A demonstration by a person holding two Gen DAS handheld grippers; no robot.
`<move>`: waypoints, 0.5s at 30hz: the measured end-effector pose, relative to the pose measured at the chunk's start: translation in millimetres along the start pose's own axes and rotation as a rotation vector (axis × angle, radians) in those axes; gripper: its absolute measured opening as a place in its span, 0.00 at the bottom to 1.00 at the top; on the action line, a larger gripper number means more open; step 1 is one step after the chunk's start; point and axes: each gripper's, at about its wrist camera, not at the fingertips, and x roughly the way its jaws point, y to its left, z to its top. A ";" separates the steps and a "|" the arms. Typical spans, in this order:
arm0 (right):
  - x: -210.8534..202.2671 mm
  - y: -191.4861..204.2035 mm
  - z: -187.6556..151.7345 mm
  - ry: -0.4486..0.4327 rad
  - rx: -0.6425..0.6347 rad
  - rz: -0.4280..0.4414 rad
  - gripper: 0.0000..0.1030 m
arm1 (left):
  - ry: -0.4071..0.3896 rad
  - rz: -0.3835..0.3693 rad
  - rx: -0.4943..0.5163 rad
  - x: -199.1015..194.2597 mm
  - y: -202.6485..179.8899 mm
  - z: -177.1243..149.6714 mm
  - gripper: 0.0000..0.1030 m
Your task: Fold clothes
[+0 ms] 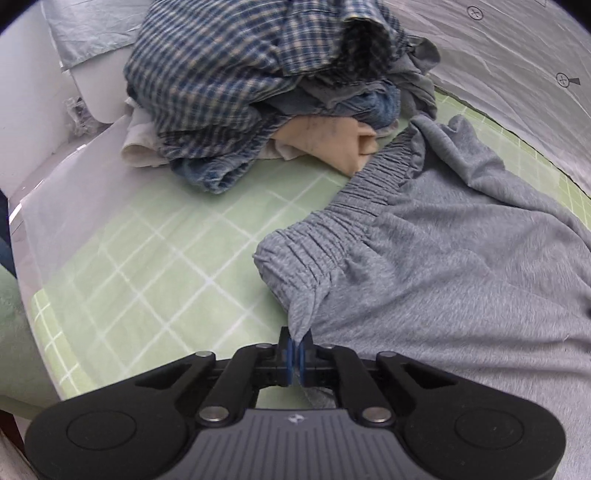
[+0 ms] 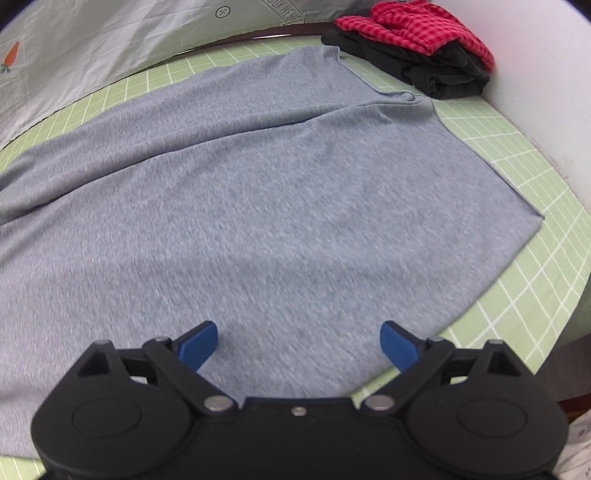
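The left gripper (image 1: 295, 345) is pinching soft grey shorts (image 1: 443, 258) beside their gathered waistband (image 1: 332, 236); the right gripper (image 2: 299, 341) is hovering spread apart; rumpled laundry (image 1: 240, 92) is lying near.

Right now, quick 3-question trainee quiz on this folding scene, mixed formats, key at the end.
1. True or false: the left claw is shut on the grey garment near its elastic waistband.
2. Multiple choice: the right claw is (A) shut on the grey garment, (B) open above the grey garment, (C) holding the red checked cloth.
3. Fill in: the red checked cloth rests on top of a ____ folded garment at the far edge of the green grid mat.

Key: 1 true. 2 B. 3 black, the black folded garment.
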 end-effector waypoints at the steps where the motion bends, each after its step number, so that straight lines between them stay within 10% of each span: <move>1: -0.6 -0.9 -2.2 0.002 0.004 0.002 0.93 | 0.002 0.000 -0.017 -1.0 11.1 -3.3 0.05; 10: 2.5 -50.0 0.6 -0.011 0.141 0.070 0.93 | -0.005 -0.013 -0.058 -18.1 39.9 -19.0 0.18; 15: 11.3 -107.5 16.6 -0.079 0.191 0.028 0.93 | -0.048 0.032 -0.069 -39.2 28.0 -27.7 0.53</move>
